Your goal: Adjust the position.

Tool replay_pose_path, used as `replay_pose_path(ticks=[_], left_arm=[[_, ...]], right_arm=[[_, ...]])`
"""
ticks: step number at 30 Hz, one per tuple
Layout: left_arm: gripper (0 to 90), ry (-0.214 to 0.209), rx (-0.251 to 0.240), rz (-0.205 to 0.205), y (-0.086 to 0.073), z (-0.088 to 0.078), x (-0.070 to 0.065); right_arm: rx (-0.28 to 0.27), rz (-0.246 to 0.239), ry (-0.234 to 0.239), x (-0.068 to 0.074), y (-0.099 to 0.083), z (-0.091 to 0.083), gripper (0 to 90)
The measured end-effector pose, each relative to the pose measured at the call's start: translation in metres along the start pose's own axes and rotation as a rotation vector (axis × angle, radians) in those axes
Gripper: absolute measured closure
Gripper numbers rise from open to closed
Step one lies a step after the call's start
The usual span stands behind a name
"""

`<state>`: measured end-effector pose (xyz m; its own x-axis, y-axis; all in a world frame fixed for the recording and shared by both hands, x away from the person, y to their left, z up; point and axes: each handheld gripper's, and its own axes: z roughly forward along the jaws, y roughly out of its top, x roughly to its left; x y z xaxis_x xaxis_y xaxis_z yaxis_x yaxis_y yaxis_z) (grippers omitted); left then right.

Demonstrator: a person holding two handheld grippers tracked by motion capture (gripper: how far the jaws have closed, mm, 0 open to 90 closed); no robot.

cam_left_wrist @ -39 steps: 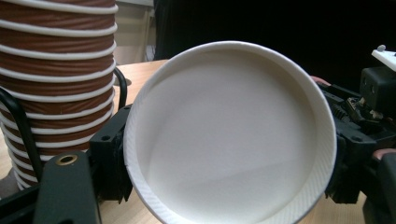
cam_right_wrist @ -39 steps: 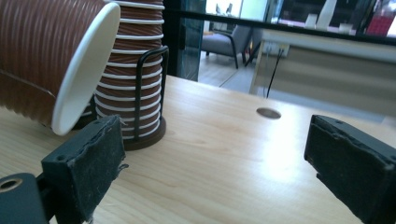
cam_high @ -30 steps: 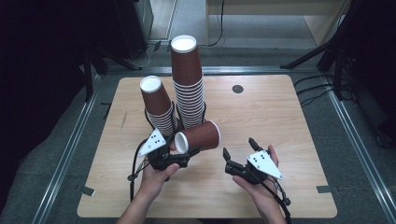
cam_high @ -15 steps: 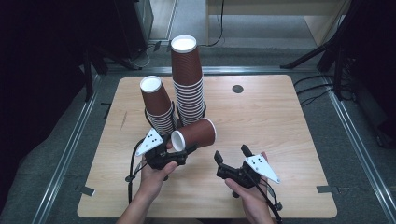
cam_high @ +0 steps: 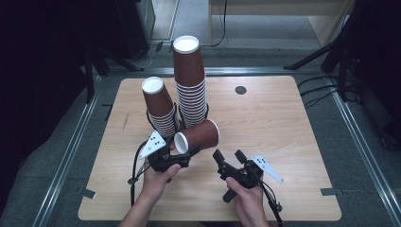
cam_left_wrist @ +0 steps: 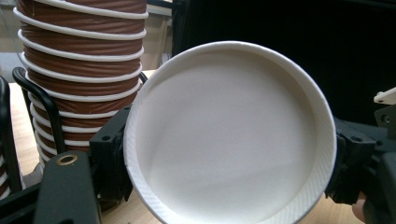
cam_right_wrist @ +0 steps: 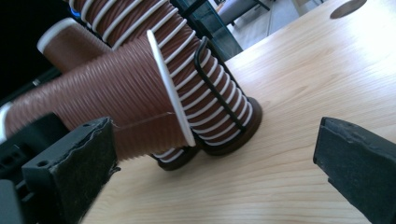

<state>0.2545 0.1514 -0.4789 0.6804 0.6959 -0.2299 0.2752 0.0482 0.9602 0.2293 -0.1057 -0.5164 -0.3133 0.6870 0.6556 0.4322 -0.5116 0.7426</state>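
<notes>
I had one loose cup [cam_high: 197, 136] clamped in my left gripper [cam_high: 182, 152], two stacks [cam_high: 190, 82] behind, right gripper [cam_high: 230, 156] spread apart, empty.

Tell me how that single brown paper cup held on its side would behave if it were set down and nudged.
The paper cup looks thin-walled and empty, so probably very light. Lying on its side with a round rim, it would likely roll in a curve. The left claw grips it near the rim; a harder squeeze might dent it.
</notes>
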Motion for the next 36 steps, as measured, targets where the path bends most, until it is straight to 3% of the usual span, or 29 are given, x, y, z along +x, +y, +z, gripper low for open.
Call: replay_pose_path(ticks=[6, 10, 17, 25, 30, 36], left_arm=[[21.8, 0.003, -0.009, -0.019, -0.001, 0.001, 0.001], [21.8, 0.004, -0.009, -0.025, -0.001, 0.001, 0.002], [21.8, 0.005, -0.012, -0.018, -0.002, 0.002, 0.0], [21.8, -0.002, -0.01, -0.01, -0.003, 0.004, -0.004], [21.8, -0.005, -0.01, -0.004, -0.004, 0.006, -0.006], [21.8, -0.008, -0.012, -0.001, -0.004, 0.006, -0.007]], right_arm=[[0.006, 0.138, 0.018, 0.003, 0.001, 0.003, 0.0], [0.006, 0.202, -0.002, 0.004, -0.001, 0.006, 0.0], [0.006, 0.318, 0.018, 0.01, -0.004, 0.012, 0.0], [0.017, 0.395, 0.049, 0.02, -0.003, 0.018, 0.0], [0.021, 0.479, 0.076, 0.024, -0.003, 0.023, 0.0], [0.033, 0.578, 0.071, 0.028, -0.002, 0.028, 0.0]])
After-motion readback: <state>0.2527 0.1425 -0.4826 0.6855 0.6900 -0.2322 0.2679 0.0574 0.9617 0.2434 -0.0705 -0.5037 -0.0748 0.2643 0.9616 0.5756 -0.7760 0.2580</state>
